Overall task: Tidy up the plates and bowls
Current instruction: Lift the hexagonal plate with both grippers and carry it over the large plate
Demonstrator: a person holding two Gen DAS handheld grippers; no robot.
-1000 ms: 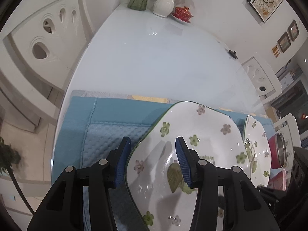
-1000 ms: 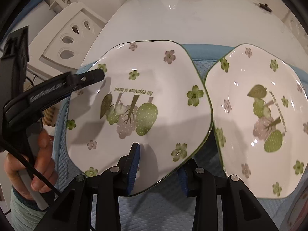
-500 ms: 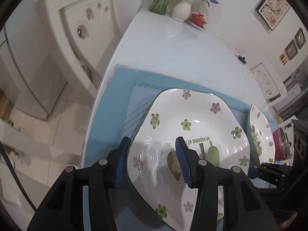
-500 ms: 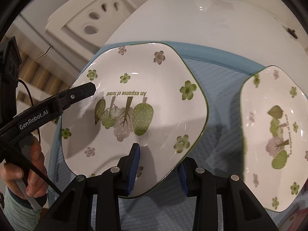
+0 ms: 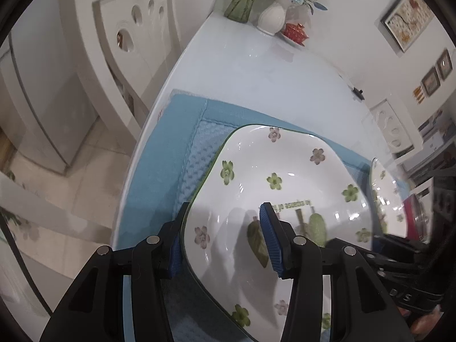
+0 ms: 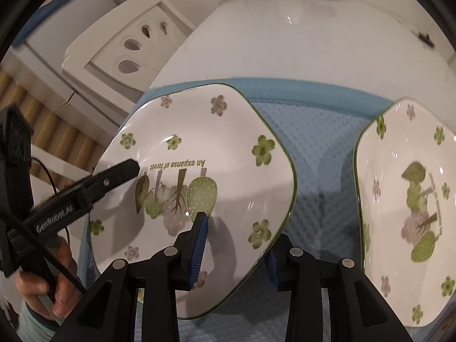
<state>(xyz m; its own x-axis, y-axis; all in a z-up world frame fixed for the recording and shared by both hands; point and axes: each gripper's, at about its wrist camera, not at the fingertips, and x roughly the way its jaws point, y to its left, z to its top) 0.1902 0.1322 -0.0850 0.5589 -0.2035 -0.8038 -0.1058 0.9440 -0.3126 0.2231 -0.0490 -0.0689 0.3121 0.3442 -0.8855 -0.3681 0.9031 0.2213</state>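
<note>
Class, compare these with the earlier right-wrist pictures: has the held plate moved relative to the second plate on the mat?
Yes. The held plate has drawn leftward from the second plate; blue mat now shows between them.

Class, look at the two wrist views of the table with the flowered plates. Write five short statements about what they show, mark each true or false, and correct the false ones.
1. Both hand-held grippers, left hand-held gripper and right hand-held gripper, straddle the rim of the same flowered plate. True.
2. That plate carries the words "An expanse of forest". True.
3. The mat under the plates is red. False: it is blue.
4. The second flowered plate is stacked on the first. False: it lies beside it on the mat, apart from it.
5. A white vase with flowers stands at the table's far end. True.
</note>
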